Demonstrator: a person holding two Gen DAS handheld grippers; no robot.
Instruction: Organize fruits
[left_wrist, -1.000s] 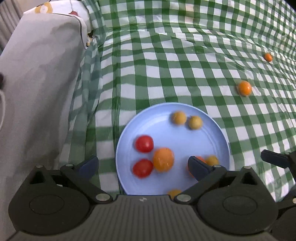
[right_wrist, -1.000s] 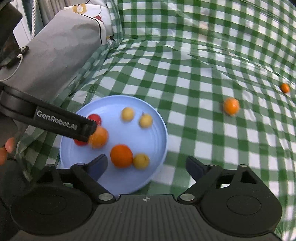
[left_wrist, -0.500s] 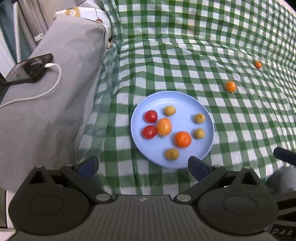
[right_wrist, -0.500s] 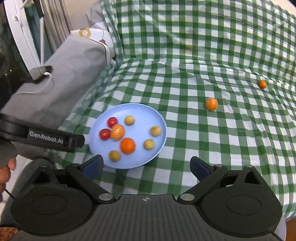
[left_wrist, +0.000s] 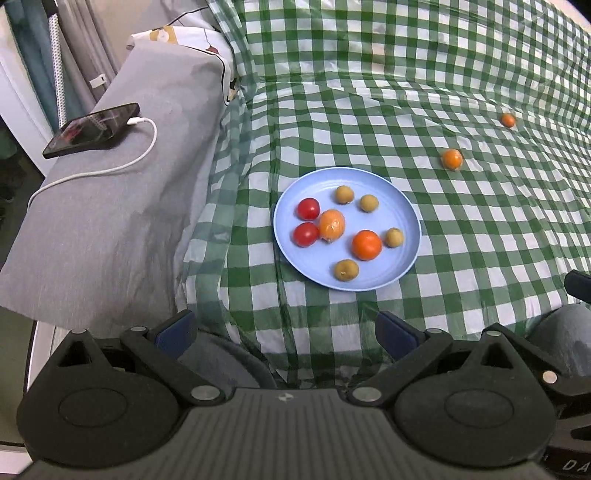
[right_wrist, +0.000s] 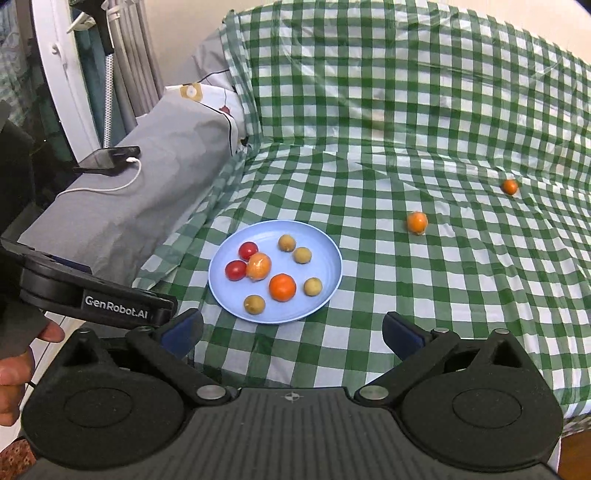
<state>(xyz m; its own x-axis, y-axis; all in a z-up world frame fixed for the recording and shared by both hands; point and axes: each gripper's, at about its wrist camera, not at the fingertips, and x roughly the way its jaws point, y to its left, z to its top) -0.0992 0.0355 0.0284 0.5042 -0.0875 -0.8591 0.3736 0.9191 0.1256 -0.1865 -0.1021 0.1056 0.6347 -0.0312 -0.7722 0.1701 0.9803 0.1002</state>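
Observation:
A light blue plate (left_wrist: 408, 221) (right_wrist: 330, 254) lies on the green checked cloth and holds several fruits: two red tomatoes (left_wrist: 307, 209), an orange (left_wrist: 366, 244) (right_wrist: 282, 287), a paler orange fruit (left_wrist: 332, 225) and several small yellow-brown fruits (left_wrist: 346, 270). Two small oranges lie loose on the cloth to the right, one nearer (left_wrist: 452, 159) (right_wrist: 417, 222) and one farther (left_wrist: 508, 120) (right_wrist: 510, 187). My left gripper (left_wrist: 284, 330) is open and empty, held back from the plate. My right gripper (right_wrist: 291, 330) is open and empty, also well short of the plate.
A grey cushioned armrest (left_wrist: 110, 206) runs along the left, with a phone (left_wrist: 92, 130) (right_wrist: 107, 158) and white cable on it. The left gripper's body (right_wrist: 92, 295) shows at the left of the right wrist view. The cloth drapes over the front edge.
Both grippers have pulled back and up from the plate, which now looks smaller and farther. The fruits on the plate have settled; the armrest and phone came into view.

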